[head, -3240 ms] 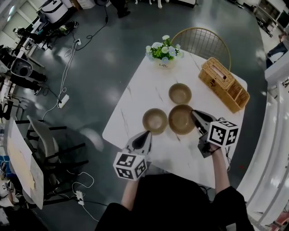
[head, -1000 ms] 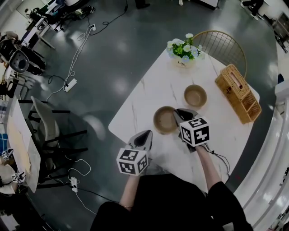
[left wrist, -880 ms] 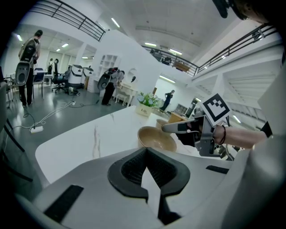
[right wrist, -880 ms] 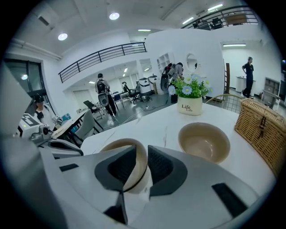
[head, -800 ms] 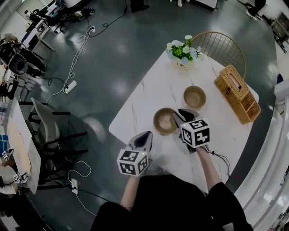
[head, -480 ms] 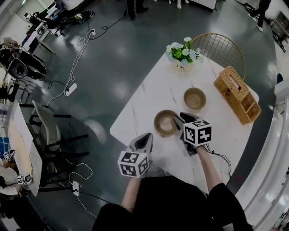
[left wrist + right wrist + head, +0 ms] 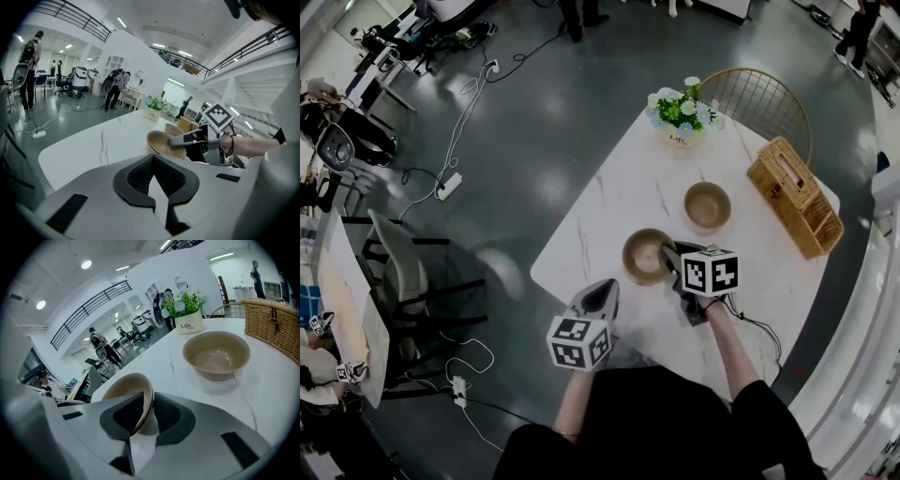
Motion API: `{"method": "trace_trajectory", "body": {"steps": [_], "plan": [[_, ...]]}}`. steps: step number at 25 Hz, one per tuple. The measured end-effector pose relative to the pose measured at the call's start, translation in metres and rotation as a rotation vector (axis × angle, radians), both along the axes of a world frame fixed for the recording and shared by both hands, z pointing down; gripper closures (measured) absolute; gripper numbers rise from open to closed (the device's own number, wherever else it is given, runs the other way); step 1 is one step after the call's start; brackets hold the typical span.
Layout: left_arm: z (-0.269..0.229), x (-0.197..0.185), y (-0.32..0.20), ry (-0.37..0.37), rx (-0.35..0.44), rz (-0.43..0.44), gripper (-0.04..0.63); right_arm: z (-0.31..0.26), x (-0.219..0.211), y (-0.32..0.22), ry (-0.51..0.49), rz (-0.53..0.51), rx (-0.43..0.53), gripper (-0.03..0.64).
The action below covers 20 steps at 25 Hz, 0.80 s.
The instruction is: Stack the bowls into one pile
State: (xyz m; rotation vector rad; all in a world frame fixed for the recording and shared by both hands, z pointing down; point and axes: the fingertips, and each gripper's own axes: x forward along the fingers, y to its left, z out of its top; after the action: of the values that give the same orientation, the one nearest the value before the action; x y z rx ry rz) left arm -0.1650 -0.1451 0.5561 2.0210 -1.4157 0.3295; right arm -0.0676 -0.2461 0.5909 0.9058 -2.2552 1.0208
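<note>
Two tan bowls sit nested as a stack (image 7: 641,255) near the front of the white marble table (image 7: 609,202). A third tan bowl (image 7: 708,204) stands alone behind it to the right. My right gripper (image 7: 668,255) straddles the stack's right rim: in the right gripper view the rim (image 7: 140,390) runs between the pads, which lie against both sides. Its jaws have just been closing. My left gripper (image 7: 602,286) hangs shut with nothing in it at the table's front edge, left of the stack. The stack (image 7: 159,140) shows ahead of it in the left gripper view.
A flower pot (image 7: 680,117) stands at the table's far corner. A wicker basket (image 7: 794,195) lies along the right edge. A gold wire chair (image 7: 759,94) is behind the table. Grey chairs (image 7: 398,272) and cables (image 7: 455,141) are on the floor at left.
The right-hand bowl went into the left bowl, leaving two piles. Since then my right gripper let go, rolled, and sank lower onto the stack's rim. My left gripper stayed still.
</note>
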Motion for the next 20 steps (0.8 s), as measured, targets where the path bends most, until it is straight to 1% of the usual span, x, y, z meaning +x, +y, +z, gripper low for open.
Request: {"method": "trace_trajectory", "body": {"steps": [2,6,10,15,20], "plan": [[0.000,0.000,-0.001,-0.001,-0.001,0.000,0.580,0.001,0.001,-0.001,0.007,0.003,0.003,0.557],[-0.002,-0.001,-0.006,-0.002,0.006,0.003,0.581,-0.001,0.001,-0.003,-0.019,0.014,-0.001,0.578],[-0.007,-0.003,-0.012,-0.007,0.016,0.001,0.581,-0.007,0.003,-0.005,-0.034,0.018,0.007,0.578],[-0.017,-0.002,-0.023,-0.009,0.039,0.011,0.581,-0.025,0.016,-0.014,-0.059,0.060,0.024,0.578],[-0.023,0.004,-0.034,-0.012,0.056,0.035,0.581,-0.045,0.032,-0.028,-0.075,0.096,0.065,0.578]]}}
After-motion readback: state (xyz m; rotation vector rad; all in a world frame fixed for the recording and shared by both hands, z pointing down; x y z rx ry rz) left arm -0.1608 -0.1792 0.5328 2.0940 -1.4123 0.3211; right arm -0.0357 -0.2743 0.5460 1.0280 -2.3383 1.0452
